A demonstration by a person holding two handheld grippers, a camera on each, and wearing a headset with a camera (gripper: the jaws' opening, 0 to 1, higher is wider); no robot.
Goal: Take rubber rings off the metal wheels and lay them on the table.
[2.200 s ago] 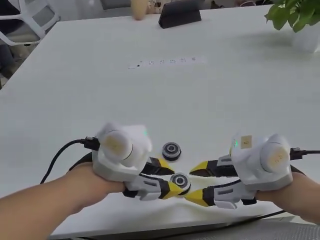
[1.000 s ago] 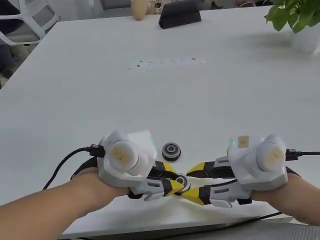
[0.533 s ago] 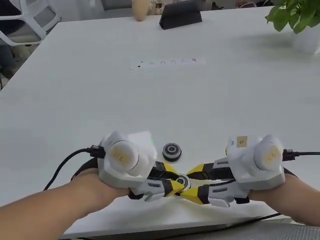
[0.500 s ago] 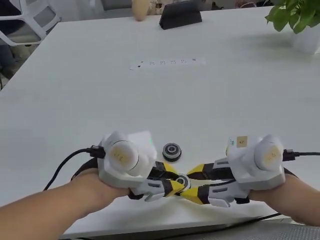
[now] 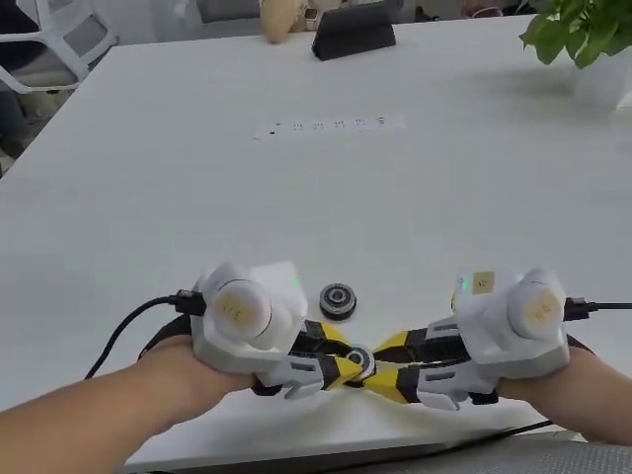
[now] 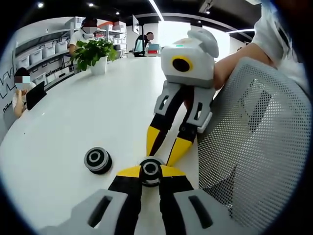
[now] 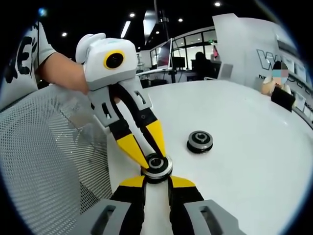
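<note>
The held wheel sits at the near edge of the surface, directly between the two claws, which meet it tip to tip from opposite sides. The left claw has its yellow tips set on either flank of the wheel and is clamped on it. The right claw comes in from the other side, drawn narrow, its tips pressed against the wheel's rim where the dark rubber ring runs. Whether it bites the ring alone or the metal too is not clear. The wheel lies roughly flat, its face turned up toward the head view, so its axle stands about upright and crosswise to the line on which both claws reach in. That is the relation that matters: the ring can probably only leave along the axle, so the right claw would have to peel up or down off the rim rather than pull straight back, while the left claw holds the hub steady. Neither claw is nearer; both touch it. The second wheel lies flat on the surface just beyond them, apart from both claws, its ring on.
</note>
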